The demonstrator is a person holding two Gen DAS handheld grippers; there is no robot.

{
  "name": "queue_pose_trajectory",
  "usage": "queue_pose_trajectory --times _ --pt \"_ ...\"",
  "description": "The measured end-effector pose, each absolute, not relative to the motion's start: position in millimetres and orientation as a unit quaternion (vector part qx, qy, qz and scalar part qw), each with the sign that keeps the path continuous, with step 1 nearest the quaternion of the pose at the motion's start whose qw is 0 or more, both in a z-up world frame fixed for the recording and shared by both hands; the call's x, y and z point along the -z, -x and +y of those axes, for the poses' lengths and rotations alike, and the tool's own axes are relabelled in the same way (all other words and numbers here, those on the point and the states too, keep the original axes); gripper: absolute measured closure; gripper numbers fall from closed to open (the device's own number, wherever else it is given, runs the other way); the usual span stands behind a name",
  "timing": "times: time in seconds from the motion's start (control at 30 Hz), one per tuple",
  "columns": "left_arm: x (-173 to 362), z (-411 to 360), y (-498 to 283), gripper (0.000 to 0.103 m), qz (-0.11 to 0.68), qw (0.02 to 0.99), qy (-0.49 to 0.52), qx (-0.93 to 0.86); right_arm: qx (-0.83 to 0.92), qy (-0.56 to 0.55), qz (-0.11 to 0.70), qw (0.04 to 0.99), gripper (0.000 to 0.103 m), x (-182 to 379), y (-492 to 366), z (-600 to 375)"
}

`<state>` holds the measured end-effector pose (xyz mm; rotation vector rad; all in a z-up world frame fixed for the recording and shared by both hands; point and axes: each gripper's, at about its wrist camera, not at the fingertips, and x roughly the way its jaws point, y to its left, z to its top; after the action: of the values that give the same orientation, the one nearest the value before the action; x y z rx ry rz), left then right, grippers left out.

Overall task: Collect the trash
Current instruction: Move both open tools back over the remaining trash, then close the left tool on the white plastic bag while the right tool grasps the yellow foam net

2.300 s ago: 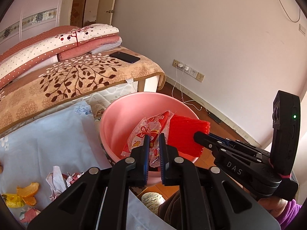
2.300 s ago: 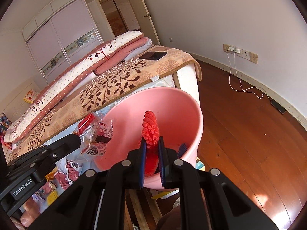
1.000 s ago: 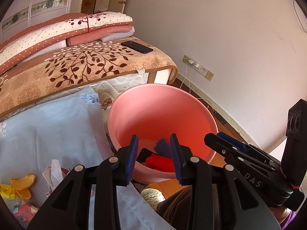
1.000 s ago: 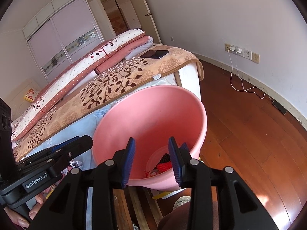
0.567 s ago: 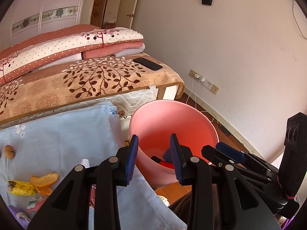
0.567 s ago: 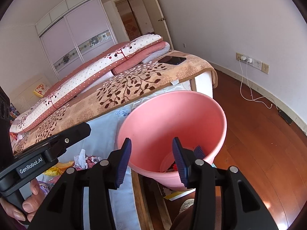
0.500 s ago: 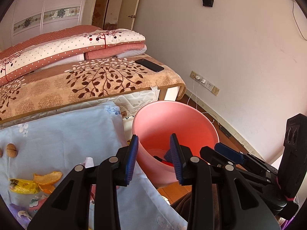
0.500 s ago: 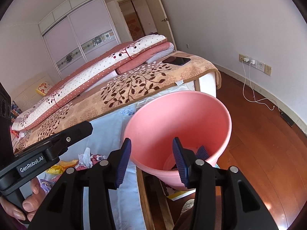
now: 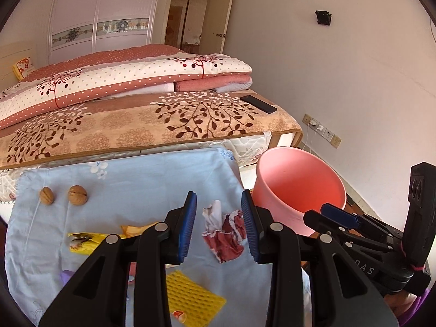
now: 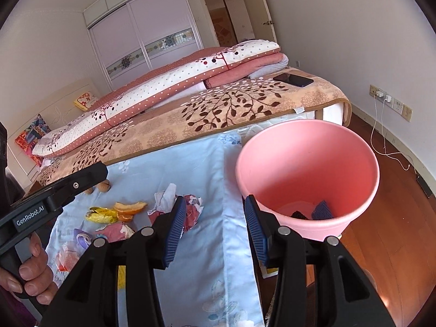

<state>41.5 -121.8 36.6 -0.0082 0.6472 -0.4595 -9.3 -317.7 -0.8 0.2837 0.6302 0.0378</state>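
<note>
A pink bucket (image 9: 299,188) stands on the floor at the bed's edge; it also shows in the right wrist view (image 10: 308,179) with dark and blue scraps at its bottom. Trash lies on a light blue sheet (image 9: 130,179): a crumpled red and white wrapper (image 9: 223,231), a yellow foam net (image 9: 193,302), orange peel (image 10: 129,207), a yellow wrapper (image 9: 84,241) and two walnuts (image 9: 77,194). My left gripper (image 9: 218,229) is open and empty, with the crumpled wrapper between its fingers in view. My right gripper (image 10: 212,229) is open and empty over the sheet, left of the bucket.
A bed with a brown leaf blanket (image 9: 163,125) and a folded quilt (image 9: 122,81) lies behind. A phone (image 9: 257,103) lies on the blanket. Wall sockets with cables (image 10: 387,100) are at the right, over a wooden floor (image 10: 403,218).
Both grippers let their trash fall into the bucket and opened. Both have swung left, away from the bucket and over the sheet with the scattered trash.
</note>
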Motion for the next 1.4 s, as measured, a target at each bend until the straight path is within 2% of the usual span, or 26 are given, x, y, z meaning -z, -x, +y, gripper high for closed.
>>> queue_pose_trajectory --times 0.43,0.83,1.03,1.4 --pt "-17 -19 -30 0.069 0.328 0.937 -0.007 0.116 -0.053 -0.108 0.343 0.932 0.059 14 -4 -281" --pt "7 59 -10 0.069 0.392 0.916 0.064 0.061 -0.112 -0.074 0.366 0.921 0.059 24 -9 -249" --pt "20 74 8 0.069 0.423 0.901 0.075 0.06 -0.138 -0.067 0.382 0.911 0.059 31 -11 -238" --pt "31 56 17 0.069 0.446 0.888 0.062 0.095 -0.179 -0.054 0.399 0.898 0.058 37 -9 -222"
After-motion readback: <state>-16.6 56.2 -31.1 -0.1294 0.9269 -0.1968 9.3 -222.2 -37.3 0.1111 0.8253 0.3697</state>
